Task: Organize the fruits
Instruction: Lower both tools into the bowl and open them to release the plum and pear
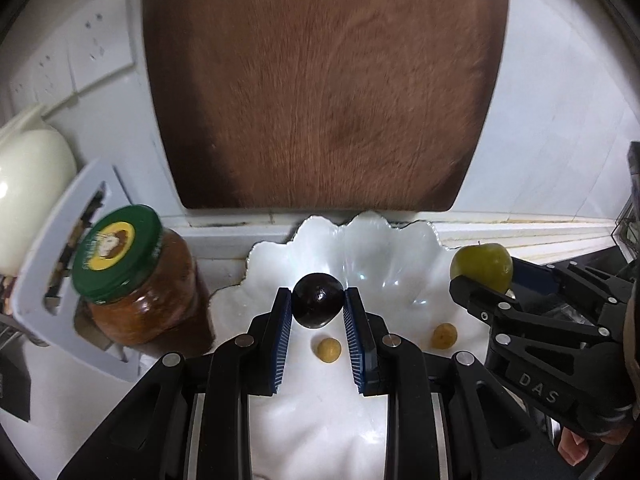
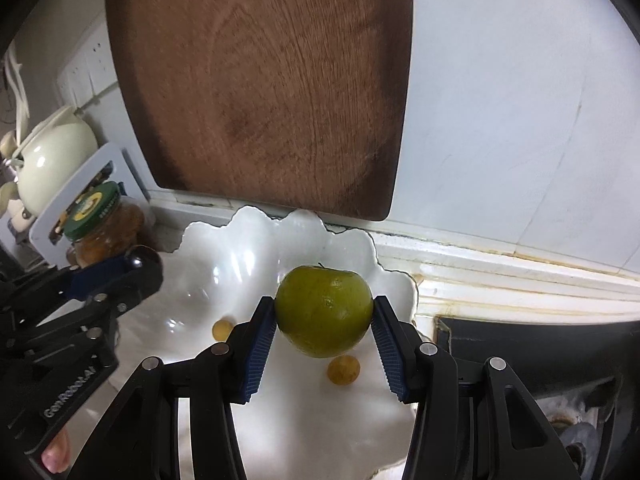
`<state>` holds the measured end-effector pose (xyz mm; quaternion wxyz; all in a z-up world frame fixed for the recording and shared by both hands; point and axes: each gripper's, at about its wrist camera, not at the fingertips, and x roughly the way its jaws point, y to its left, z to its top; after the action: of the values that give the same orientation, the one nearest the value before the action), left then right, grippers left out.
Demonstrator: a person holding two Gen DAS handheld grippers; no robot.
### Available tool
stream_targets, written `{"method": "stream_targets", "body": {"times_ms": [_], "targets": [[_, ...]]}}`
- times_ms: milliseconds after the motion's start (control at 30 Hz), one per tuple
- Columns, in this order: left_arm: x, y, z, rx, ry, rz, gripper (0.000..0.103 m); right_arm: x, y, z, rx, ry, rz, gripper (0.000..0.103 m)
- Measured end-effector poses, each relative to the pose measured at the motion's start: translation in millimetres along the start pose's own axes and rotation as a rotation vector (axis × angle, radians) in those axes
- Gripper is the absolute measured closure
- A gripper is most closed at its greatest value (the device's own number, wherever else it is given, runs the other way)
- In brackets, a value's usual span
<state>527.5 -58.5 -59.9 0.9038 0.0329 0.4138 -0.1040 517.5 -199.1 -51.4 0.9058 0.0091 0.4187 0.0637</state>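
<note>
over the white scalloped dish (image 1: 400,240) on the counter (image 2: 500,292), both hand-held grippers carry fruit. left hand-held gripper (image 1: 318,300) is clamped narrow on a dark plum (image 1: 318,306), its blue ribbed pads (image 1: 282,340) pressing the plum from both sides, held above the dish's middle. right hand-held gripper (image 2: 324,312) is closed on a green fruit (image 2: 324,310), wider set, with the pads (image 2: 258,354) against its flanks; the fruit hangs over the dish's right half, near the rim. two small yellow fruits lie in the dish: one (image 1: 329,350) under the plum, the other (image 1: 444,335) toward the dish's right side, below the green fruit. behind the dish a brown wooden board (image 1: 320,80) leans upright against the white wall. left of the dish stands a jar (image 1: 140,292) with a green lid, its contents orange-brown. beyond the jar, farther left of the dish, sit a pale grey board (image 1: 52,248) with cut-out slots and a cream kettle (image 2: 52,152). a fingertip (image 2: 56,452) shows at the left hand-held gripper's handle.
</note>
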Motion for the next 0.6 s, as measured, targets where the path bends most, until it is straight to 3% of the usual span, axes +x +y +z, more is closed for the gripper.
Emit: {"method": "stream_targets", "body": {"times_ms": [600], "targets": [[69,-3,15,-0.012,0.196,0.008,0.076,57,-5,8,0.008,0.171,0.013,0.053]]}}
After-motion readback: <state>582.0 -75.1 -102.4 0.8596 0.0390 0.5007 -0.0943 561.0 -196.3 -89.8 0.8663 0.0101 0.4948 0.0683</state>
